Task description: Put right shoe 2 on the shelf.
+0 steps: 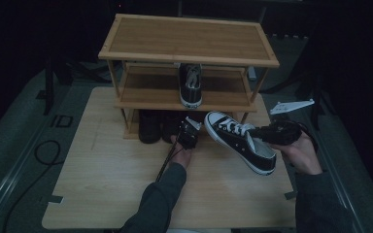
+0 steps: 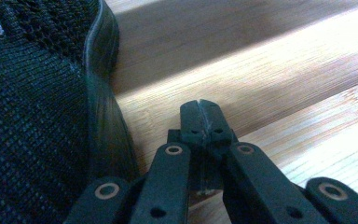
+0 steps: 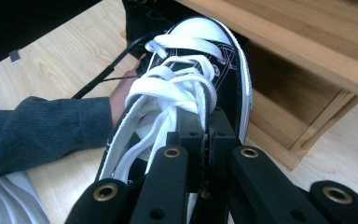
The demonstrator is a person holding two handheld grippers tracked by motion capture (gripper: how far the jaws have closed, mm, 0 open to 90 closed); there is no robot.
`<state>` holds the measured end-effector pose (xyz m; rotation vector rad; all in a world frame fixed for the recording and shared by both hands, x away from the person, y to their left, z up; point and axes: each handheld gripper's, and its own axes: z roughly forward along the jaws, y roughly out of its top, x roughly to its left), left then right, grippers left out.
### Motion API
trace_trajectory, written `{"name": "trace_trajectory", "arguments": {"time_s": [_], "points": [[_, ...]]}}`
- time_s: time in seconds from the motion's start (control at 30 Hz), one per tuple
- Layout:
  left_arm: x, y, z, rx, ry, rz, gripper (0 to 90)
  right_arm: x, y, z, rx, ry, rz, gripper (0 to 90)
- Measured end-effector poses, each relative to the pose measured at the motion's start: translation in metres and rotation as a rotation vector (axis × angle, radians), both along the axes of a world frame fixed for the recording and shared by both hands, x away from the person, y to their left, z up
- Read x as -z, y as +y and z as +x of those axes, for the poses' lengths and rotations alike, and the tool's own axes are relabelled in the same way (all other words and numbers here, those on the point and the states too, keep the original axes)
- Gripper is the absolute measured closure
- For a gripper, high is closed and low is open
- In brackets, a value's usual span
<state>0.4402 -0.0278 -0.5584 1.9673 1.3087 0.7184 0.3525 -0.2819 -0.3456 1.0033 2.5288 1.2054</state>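
High view: right gripper clamped on black canvas sneaker, lifted beside shoe rack; left gripper clenched, empty. Next: slide sneaker onto middle shelf beside its mate.

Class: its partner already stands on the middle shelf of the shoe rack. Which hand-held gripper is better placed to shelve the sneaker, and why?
The right hand-held gripper: it is shut on the sneaker, held near the shoe rack. The left hand-held gripper is shut and empty by the bottom shelf.
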Motion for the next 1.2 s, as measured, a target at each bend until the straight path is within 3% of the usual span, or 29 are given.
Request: {"name": "trace_trajectory", "arguments": {"time_s": [0.27, 0.47, 0.77, 0.97, 1.2], "points": [[0.000, 0.000, 0.000, -0.002, -0.002, 0.000, 89.7, -0.017, 0.000, -0.001, -0.006, -0.027, 0.017, 88.1], [0.000, 0.000, 0.000, 0.000, 0.000, 0.000, 89.7, -0.031, 0.001, 0.013, 0.037, -0.053, 0.029, 88.0], [0.000, 0.000, 0.000, 0.002, 0.000, 0.001, 89.7, -0.034, 0.015, 0.043, 0.111, -0.069, 0.005, 88.0], [0.000, 0.000, 0.000, 0.000, 0.000, 0.001, 89.7, -0.033, 0.024, 0.063, 0.147, -0.072, 0.021, 88.0], [0.000, 0.000, 0.000, 0.002, 0.002, -0.002, 89.7, -0.030, 0.033, 0.076, 0.180, -0.084, 0.032, 88.0]]}}
